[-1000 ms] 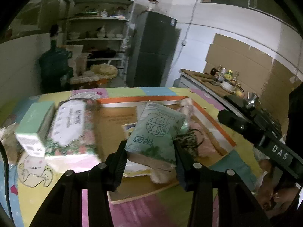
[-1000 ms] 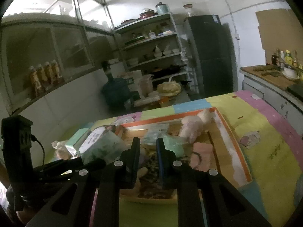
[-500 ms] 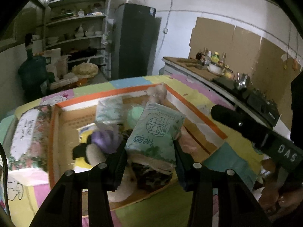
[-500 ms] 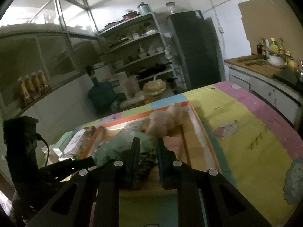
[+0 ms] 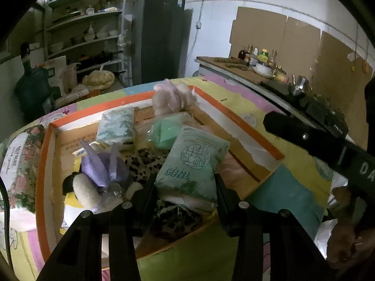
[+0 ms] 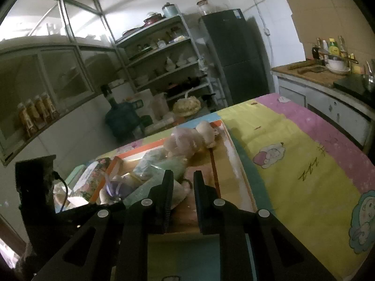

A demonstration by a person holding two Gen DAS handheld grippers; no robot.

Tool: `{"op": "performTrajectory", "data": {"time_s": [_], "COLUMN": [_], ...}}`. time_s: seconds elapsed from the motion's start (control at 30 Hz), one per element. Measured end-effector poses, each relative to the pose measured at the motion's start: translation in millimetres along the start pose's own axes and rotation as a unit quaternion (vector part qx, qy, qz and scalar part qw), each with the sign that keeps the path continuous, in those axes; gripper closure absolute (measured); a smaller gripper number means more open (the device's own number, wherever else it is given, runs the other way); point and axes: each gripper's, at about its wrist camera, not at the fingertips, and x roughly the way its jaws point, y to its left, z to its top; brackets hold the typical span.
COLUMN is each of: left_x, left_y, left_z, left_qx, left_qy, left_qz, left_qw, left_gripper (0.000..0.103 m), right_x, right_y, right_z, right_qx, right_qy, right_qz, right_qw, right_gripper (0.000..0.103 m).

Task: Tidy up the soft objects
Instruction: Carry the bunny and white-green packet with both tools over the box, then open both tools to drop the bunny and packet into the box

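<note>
My left gripper [image 5: 185,180] is shut on a pale green tissue pack [image 5: 194,159] and holds it tilted over the near side of a cardboard box with an orange rim [image 5: 236,117]. Inside the box lie a purple plush [image 5: 103,166], a pink plush [image 5: 173,98], a mint green packet [image 5: 166,133], a patterned pack [image 5: 117,124] and leopard-print cloth [image 5: 145,159]. My right gripper [image 6: 183,178] is shut with nothing in it, just above the box's near right edge [image 6: 236,164]. From the right wrist view the held tissue pack [image 6: 145,187] shows to its left.
A floral tissue pack [image 5: 16,164] lies outside the box on the left. The table wears a colourful cartoon cloth [image 6: 304,164]. Beyond it stand a dark fridge [image 5: 161,39], shelves [image 5: 89,35], a water jug [image 5: 32,89] and a counter with bottles [image 5: 257,61].
My left gripper has swung right with the tissue pack, from beside the floral pack to over the box, and dipped a little. The right gripper has shifted towards the box's right side.
</note>
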Motion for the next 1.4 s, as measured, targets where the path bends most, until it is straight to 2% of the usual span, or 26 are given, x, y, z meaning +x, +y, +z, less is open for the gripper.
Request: {"op": "performTrajectory", "data": {"time_s": [0.27, 0.6, 0.67, 0.9, 1.2, 1.4], "left_x": [5, 5, 4, -2, -23, -43], "left_y": [0, 1, 1, -8, -17, -17], "left_z": [0, 1, 0, 0, 3, 6], "left_qx": [0.001, -0.006, -0.007, -0.003, 0.003, 0.002], "left_qy": [-0.002, -0.006, -0.009, -0.019, -0.045, -0.071], "left_qz": [0.0, -0.011, -0.015, -0.021, -0.035, -0.028], "left_qw": [1.0, 0.9999, 0.9998, 0.9996, 0.9984, 0.9971], "left_gripper": [0.057, 0.051, 0.048, 0.026, 0.023, 0.018], "right_x": [1, 1, 1, -3, -13, -20], "right_y": [-1, -1, -1, -5, -3, 2], "right_z": [-2, -2, -2, -5, -3, 0], "right_qx": [0.004, 0.006, 0.006, 0.01, 0.01, 0.012], "right_qy": [0.001, 0.001, 0.001, -0.002, -0.014, -0.021], "right_qz": [-0.001, -0.001, 0.0, 0.001, 0.003, 0.009], "right_qw": [1.0, 1.0, 1.0, 1.0, 1.0, 1.0], "right_gripper": [0.085, 0.084, 0.083, 0.083, 0.083, 0.083]}}
